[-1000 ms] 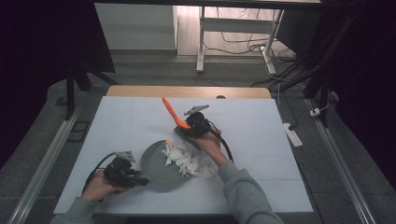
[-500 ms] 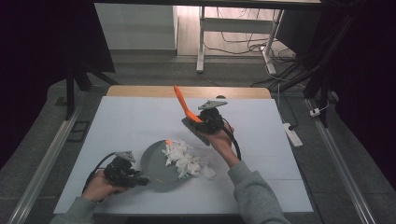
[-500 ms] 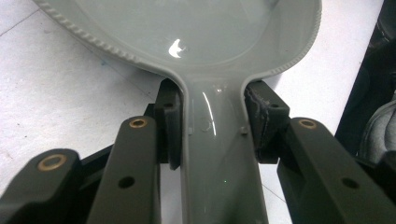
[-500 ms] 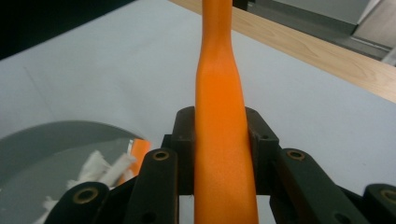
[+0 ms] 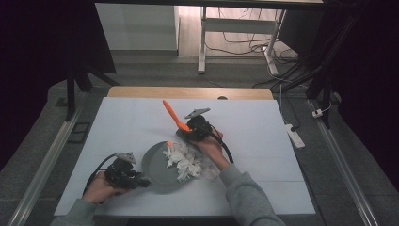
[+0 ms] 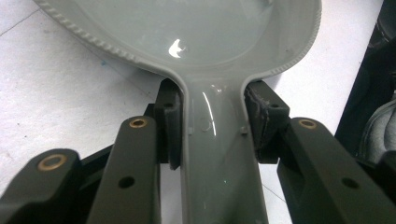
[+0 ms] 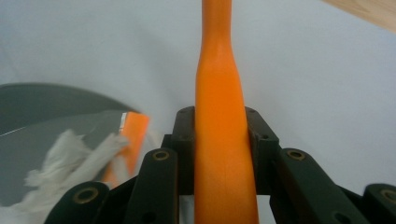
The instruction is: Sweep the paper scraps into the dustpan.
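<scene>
White table (image 5: 263,127) — left gripper (image 6: 212,123) pinches dustpan (image 6: 205,32) handle; right gripper (image 7: 219,140) pinches orange brush (image 7: 219,93). Sweeping scraps (image 5: 186,160) likely — next: stroke panward.

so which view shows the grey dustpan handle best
The left gripper view: the dustpan handle runs up between the jaws, clamped on both sides. The high view shows the dustpan small, its handle hidden by the left gripper. The right gripper view catches just its pan.
</scene>
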